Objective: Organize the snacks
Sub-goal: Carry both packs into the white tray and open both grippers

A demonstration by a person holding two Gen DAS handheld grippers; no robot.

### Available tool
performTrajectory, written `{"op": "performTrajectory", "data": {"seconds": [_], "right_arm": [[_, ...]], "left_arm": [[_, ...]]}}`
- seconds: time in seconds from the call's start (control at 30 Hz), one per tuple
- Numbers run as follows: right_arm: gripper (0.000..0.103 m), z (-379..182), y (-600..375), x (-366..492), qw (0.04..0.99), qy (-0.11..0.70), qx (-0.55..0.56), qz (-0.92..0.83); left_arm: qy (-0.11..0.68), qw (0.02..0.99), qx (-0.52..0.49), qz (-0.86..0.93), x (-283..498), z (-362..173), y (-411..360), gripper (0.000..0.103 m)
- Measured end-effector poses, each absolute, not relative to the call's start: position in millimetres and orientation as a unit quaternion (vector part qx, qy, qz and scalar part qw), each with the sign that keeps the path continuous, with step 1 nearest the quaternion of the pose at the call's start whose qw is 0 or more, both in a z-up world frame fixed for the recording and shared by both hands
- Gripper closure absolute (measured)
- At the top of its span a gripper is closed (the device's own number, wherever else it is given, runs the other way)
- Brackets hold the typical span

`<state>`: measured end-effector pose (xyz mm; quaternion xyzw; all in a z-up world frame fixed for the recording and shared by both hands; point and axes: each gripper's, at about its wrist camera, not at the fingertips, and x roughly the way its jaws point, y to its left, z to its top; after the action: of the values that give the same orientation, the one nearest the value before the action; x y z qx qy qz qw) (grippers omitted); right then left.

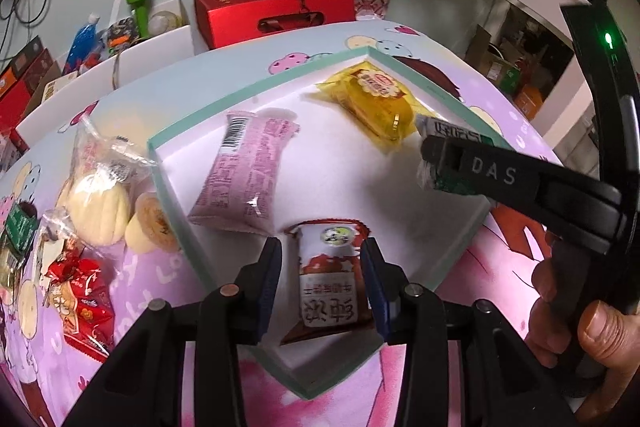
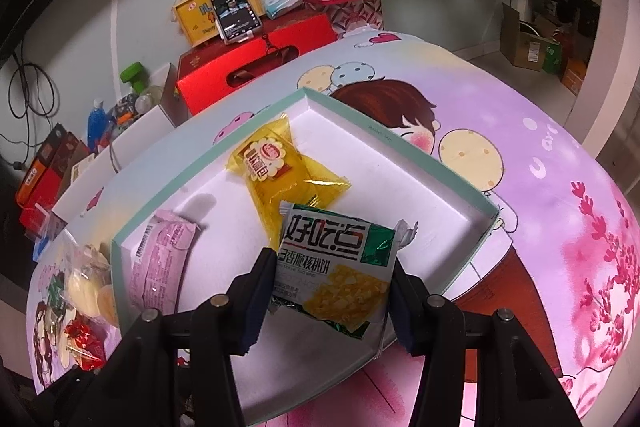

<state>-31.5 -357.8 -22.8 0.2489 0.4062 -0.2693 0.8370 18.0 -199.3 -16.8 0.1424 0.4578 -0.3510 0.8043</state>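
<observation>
Snacks still loose sit left of the shallow white cardboard tray with a mint-green rim (image 1: 188, 239): a clear bag of pale round buns (image 1: 100, 199) and a crinkly red foil packet (image 1: 82, 301) lie on the pink cartoon-print table cover (image 1: 160, 269), just outside the tray's left wall, probably waiting their turn. Inside the tray, nearest that wall, a pink plastic-wrapped bar (image 1: 242, 171) lies flat with its barcode end toward the far side. At the tray's near corner the left gripper (image 1: 320, 267) hangs over a brown-and-white pouch with a red top band (image 1: 328, 275); its blue-padded fingers (image 1: 269, 277) stand a little apart on either side of the pouch with a gap showing, so I judge the pouch lies free on the tray floor, set down rather than gripped. Further back toward the tray's far corner rests a glossy yellow translucent bun packet (image 2: 280, 171). To the right of it, the right gripper (image 2: 334, 279) holds a white-and-green biscuit packet picturing yellow crackers (image 2: 332, 267) above the tray floor, fingers pinching its two side edges, seemingly to lower it into the bare right part of the tray.
</observation>
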Motion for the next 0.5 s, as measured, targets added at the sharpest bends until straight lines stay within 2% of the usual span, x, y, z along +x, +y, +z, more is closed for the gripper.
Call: {"op": "performTrajectory", "data": {"seconds": [0.33,0.4,0.47,0.5], "right_arm": [[0.044,-28,-359,-31,0.831,0.414,0.258,-0.268],[0.036,-28,-357,-30,0.834,0.412,0.255,-0.263],[0.023,-26,-355,-30,0.839,0.408,0.25,-0.259],[0.022,-25,-354,-30,0.841,0.406,0.247,-0.258]], "left_arm": [[0.469,0.818,0.109,-0.314,34,-11,-178,0.051],[0.471,0.822,0.104,-0.303,38,-9,-173,0.05],[0.473,0.828,0.092,-0.286,46,-6,-163,0.042],[0.474,0.831,0.086,-0.277,49,-6,-158,0.029]]}}
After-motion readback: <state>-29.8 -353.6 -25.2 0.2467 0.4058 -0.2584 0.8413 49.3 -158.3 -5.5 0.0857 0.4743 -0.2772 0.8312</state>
